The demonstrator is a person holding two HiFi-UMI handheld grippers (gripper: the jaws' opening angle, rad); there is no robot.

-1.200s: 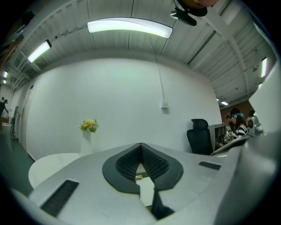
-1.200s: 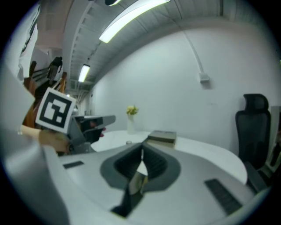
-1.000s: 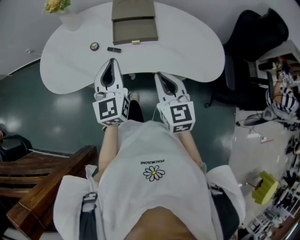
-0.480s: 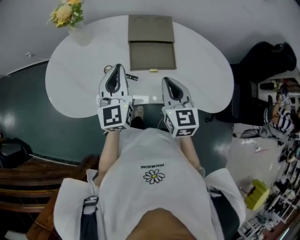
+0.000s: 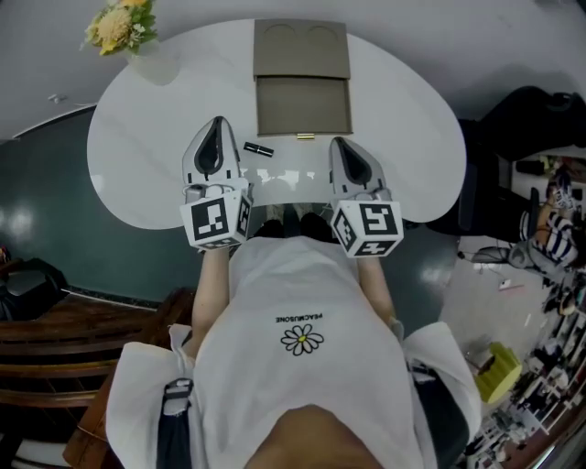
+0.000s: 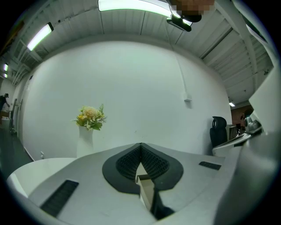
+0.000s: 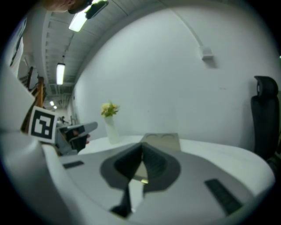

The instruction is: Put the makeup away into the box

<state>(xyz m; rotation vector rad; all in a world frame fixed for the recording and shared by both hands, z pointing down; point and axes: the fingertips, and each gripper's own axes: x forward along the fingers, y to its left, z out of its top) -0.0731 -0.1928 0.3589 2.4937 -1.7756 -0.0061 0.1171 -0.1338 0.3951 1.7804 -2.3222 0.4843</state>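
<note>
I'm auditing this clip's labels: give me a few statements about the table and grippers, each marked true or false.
The box is open. True.
The lipstick lies inside the box. False: it lies on the table, by the box's front corner.
The right gripper holds the lipstick. False: its jaws are together, empty.
The flowers stand at the table's left end. True.
The left gripper is shut. True.

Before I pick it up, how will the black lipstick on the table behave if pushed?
The lipstick lies on its side on the smooth white table, so it may roll or slide if nudged. It looks small and hard, so it is probably light and stiff.
</note>
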